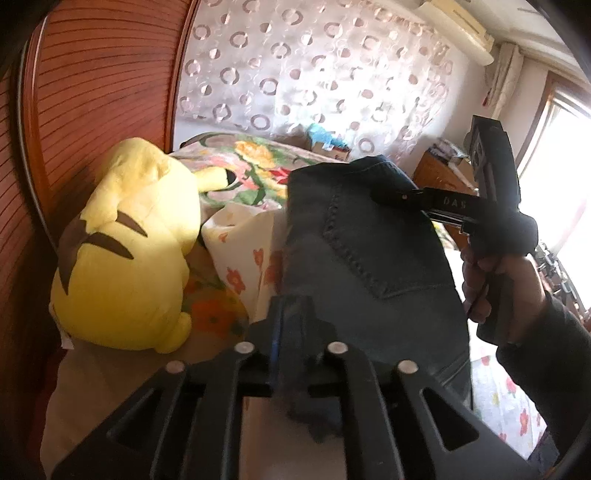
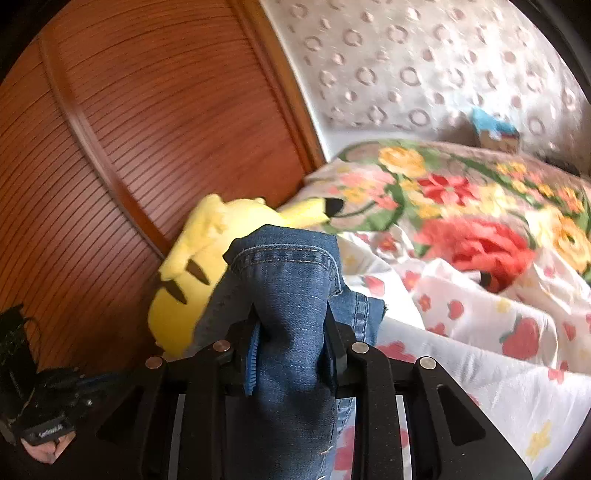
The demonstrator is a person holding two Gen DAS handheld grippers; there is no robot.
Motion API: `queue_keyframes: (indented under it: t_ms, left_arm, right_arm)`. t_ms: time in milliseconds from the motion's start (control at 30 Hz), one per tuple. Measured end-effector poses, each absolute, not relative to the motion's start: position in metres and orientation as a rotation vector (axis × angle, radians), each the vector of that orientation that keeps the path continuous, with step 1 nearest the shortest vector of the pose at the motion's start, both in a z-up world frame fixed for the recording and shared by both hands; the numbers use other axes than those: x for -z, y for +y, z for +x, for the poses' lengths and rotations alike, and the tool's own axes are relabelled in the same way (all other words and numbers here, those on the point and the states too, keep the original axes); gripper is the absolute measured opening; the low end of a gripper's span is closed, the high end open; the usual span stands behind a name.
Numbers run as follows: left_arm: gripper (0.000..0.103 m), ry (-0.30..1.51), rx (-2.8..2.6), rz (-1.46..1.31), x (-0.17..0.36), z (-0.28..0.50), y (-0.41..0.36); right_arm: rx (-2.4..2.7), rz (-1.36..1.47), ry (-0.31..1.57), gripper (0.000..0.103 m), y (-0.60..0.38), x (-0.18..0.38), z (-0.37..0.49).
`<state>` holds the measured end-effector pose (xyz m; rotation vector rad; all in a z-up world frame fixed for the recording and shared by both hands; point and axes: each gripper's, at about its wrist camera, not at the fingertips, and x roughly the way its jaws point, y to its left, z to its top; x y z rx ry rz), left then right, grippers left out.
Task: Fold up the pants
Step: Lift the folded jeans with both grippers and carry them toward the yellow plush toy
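Denim fills the foreground of both views: the jeans (image 2: 291, 295) are bunched between the right gripper (image 2: 291, 332) fingers, jaws clamped tight on a thick roll of blue fabric with a stitched hem curling over the top. Over on the left wrist view, the left gripper (image 1: 291, 317) has its jaws pinched together on the near edge of the same jeans (image 1: 369, 251), which hang up off the bed as a dark panel, back pocket and its stitching facing the camera. At the far top corner of that panel the right gripper (image 1: 402, 195) shows again, black fingers biting the denim, the person's right hand (image 1: 491, 280) wrapped round its handle at the right edge. So the garment is held in the air at two points, stretched between the tools above the floral bedsheet (image 2: 480, 332). Behind it, a yellow Pikachu plush (image 1: 129, 251) lies against the slatted wooden headboard (image 1: 92, 92), brown back stripes up, black-tipped ear resting on a flowered blanket (image 2: 461, 195). Farther back, a white curtain with ring patterns (image 1: 314, 66), and an air conditioner (image 1: 461, 26) high on the wall
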<state>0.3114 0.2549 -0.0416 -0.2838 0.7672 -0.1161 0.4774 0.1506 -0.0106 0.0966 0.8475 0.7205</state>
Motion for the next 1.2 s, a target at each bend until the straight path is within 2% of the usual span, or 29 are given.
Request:
queue_keyframes:
  t_ms: [33, 100, 200, 267, 333, 500, 633, 767, 967, 1200]
  left_arm:
    - [0.016, 0.774, 0.111, -0.279, 0.043, 0.312, 0.254]
    - [0.031, 0.784, 0.11, -0.261, 0.045, 0.312, 0.251]
    - [0.042, 0.788, 0.121, -0.235, 0.044, 0.311, 0.244]
    - [0.043, 0.795, 0.136, -0.234, 0.044, 0.311, 0.24]
    - [0.044, 0.799, 0.144, -0.229, 0.043, 0.312, 0.236]
    - [0.045, 0.826, 0.143, -0.232, 0.05, 0.313, 0.228]
    - [0.045, 0.862, 0.149, -0.269, 0.064, 0.317, 0.232]
    - [0.045, 0.872, 0.169, -0.366, 0.071, 0.317, 0.24]
    - [0.045, 0.868, 0.249, -0.545, 0.077, 0.31, 0.25]
    - [0.045, 0.894, 0.238, -0.52, 0.084, 0.315, 0.24]
  right_arm:
    - [-0.711, 0.107, 0.855, 0.026, 0.148, 0.015, 0.481]
    - [-0.689, 0.118, 0.865, 0.027, 0.14, 0.023, 0.486]
    - [-0.67, 0.118, 0.868, 0.031, 0.134, 0.03, 0.491]
    - [-0.669, 0.118, 0.869, 0.034, 0.132, 0.033, 0.492]
    - [-0.661, 0.132, 0.881, 0.047, 0.13, 0.035, 0.494]
    - [-0.653, 0.145, 0.912, 0.057, 0.124, 0.037, 0.495]
    - [-0.684, 0.175, 0.95, 0.055, 0.119, 0.044, 0.5]
    - [-0.72, 0.162, 0.936, 0.038, 0.124, 0.039, 0.495]
    - [-0.706, 0.133, 0.924, 0.038, 0.128, 0.039, 0.49]
    - [-0.709, 0.148, 0.925, 0.036, 0.125, 0.042, 0.49]
